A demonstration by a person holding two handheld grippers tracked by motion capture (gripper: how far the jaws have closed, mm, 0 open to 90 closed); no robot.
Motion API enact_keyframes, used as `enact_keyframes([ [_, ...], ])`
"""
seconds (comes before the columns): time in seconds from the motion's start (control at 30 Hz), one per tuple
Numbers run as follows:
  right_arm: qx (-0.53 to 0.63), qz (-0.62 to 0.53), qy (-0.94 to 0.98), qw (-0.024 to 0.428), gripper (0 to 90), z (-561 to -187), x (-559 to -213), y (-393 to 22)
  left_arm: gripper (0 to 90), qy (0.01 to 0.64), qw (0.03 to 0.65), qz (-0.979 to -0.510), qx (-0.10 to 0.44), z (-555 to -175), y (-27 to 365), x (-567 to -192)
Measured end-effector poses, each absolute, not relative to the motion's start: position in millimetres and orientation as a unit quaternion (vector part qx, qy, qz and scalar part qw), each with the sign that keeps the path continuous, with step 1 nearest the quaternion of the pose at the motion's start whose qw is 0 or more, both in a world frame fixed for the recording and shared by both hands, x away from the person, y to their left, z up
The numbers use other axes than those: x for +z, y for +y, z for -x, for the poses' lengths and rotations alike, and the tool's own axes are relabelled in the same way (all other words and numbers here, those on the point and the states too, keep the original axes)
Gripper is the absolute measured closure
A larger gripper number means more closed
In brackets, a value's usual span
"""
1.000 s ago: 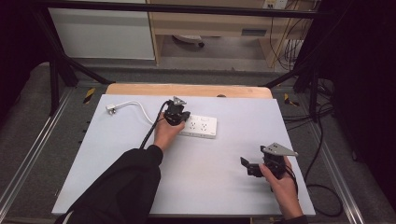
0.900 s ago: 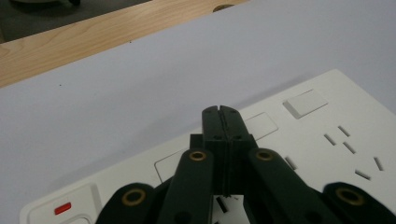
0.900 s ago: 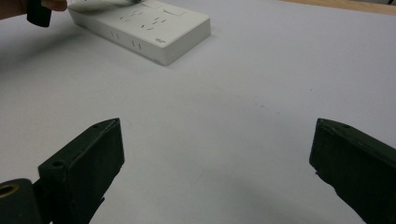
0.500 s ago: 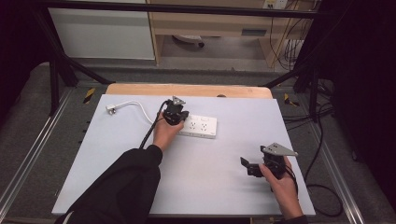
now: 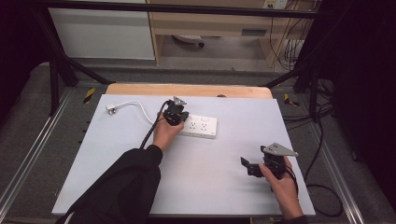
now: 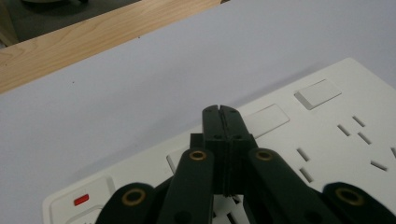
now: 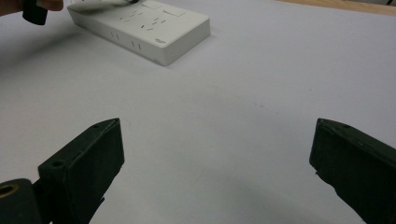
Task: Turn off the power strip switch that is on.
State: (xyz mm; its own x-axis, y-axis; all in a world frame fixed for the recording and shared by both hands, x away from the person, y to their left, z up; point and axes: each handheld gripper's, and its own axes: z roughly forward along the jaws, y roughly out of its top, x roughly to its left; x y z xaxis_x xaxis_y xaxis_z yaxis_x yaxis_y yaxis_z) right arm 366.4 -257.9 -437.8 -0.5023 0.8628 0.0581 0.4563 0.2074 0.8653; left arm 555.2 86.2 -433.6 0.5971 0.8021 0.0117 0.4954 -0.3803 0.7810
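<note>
**Closed left gripper at a power strip, right gripper held apart**

A white power strip (image 5: 198, 126) is seen lying flat on the pale grey table top (image 5: 210, 186), toward the far middle of the surface, with its white cable (image 5: 135, 106) led off to the left and ended by a plug (image 5: 110, 109) near the far left corner. The left gripper (image 5: 176, 113) is held over the left end of the strip. In the left gripper view its jaws are shown pressed together with nothing between them, above the strip's face, near the rocker switches (image 6: 266, 117) and beyond a small red indicator (image 6: 81, 200); whether the tips touch the strip cannot be told. The right gripper (image 5: 252, 167) is held well apart from the strip, near the right front of the table. In the right gripper view its jaws are shown spread wide over bare table, with the strip (image 7: 144, 28) seen farther off.
</note>
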Motion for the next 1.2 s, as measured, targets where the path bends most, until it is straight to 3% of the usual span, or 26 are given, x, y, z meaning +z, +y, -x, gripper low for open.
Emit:
enact_keyframes([
  [0.83,0.448,-0.444,0.742,0.226,3.5,-366,-438,-258,89.8,0.403,0.417,-0.792,0.193,-553,91,-424],
  [1.2,0.447,-0.443,0.743,0.227,3.4,-366,-438,-258,78.9,0.4,0.422,-0.791,0.192,-552,92,-422],
])
